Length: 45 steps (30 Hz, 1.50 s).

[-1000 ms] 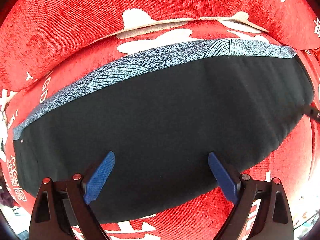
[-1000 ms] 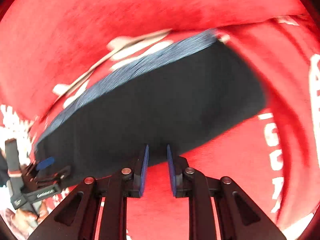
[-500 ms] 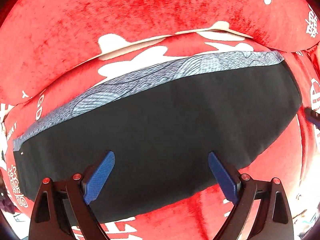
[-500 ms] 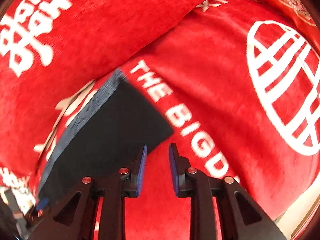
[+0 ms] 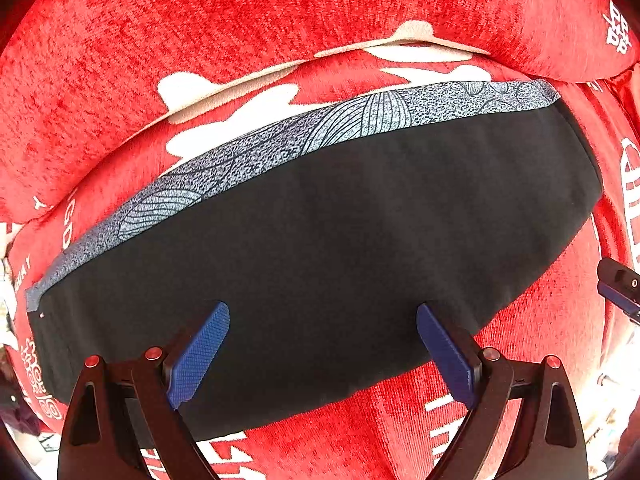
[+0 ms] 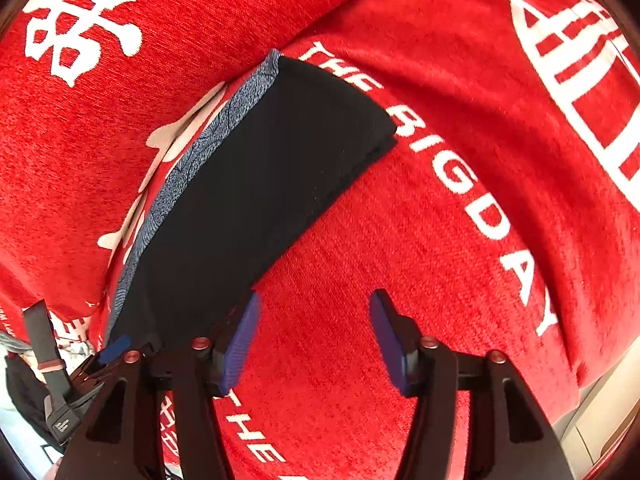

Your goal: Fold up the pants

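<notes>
The black pants [image 5: 340,248] lie folded flat on the red sofa seat, with a grey patterned band [image 5: 280,144] along their far edge. My left gripper [image 5: 322,354] is open and empty, hovering over the pants' near edge. In the right wrist view the pants [image 6: 256,184] lie to the left. My right gripper [image 6: 314,340] is open and empty over the red cover, just right of the pants' near edge. The left gripper [image 6: 116,348] shows at the lower left of that view.
The red sofa cover [image 6: 460,200] has white lettering and a white globe print [image 6: 580,60]. A red back cushion [image 5: 240,20] rises behind the pants. The sofa's front edge [image 6: 592,412] runs at the lower right. The right gripper's tip [image 5: 620,288] shows at the right edge.
My right gripper has opened from shut and swung right off the pants, over the bare cover. My left gripper stays open over the pants, shifting only slightly.
</notes>
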Motion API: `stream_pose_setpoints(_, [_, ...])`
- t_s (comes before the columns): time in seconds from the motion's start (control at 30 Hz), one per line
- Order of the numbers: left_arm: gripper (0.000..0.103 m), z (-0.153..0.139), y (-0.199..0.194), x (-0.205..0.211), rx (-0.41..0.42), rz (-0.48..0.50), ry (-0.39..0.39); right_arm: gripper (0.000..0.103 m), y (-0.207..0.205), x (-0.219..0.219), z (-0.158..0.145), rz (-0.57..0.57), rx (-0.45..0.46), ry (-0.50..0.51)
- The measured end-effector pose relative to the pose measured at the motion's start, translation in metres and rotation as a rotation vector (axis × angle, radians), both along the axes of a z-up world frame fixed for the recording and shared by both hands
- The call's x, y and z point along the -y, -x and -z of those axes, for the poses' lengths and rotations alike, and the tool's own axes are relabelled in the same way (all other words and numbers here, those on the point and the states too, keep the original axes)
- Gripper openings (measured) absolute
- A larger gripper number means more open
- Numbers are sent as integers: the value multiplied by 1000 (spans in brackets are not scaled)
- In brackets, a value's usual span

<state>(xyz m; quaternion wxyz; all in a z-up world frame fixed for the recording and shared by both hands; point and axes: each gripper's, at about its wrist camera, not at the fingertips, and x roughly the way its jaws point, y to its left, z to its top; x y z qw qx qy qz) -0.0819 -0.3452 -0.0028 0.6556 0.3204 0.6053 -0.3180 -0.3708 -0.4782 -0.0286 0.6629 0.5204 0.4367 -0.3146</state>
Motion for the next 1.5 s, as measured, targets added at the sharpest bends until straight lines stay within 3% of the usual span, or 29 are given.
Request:
stream_pose_setpoints(0.2, [96, 10, 1, 16, -18, 6, -12, 70, -5, -1, 4, -8, 37, -19])
stream_pose_setpoints(0.33, [96, 4, 3, 16, -21, 12, -8, 79, -5, -2, 5, -8, 76, -30])
stream_pose_setpoints(0.37, [103, -2, 3, 13, -23, 12, -8, 80, -6, -1, 5, -7, 90, -34])
stream_pose_setpoints(0.6, [103, 1, 13, 30, -53, 25, 0, 85, -4, -1, 8, 4, 182, -62])
stream_pose_setpoints(1.1, [103, 4, 30, 72, -43, 31, 21, 85, 16, 16, 20, 107, 293, -83])
stream_pose_setpoints(1.5, [103, 23, 35, 101, -11, 27, 11, 85, 14, 33, 47, 151, 472, -151])
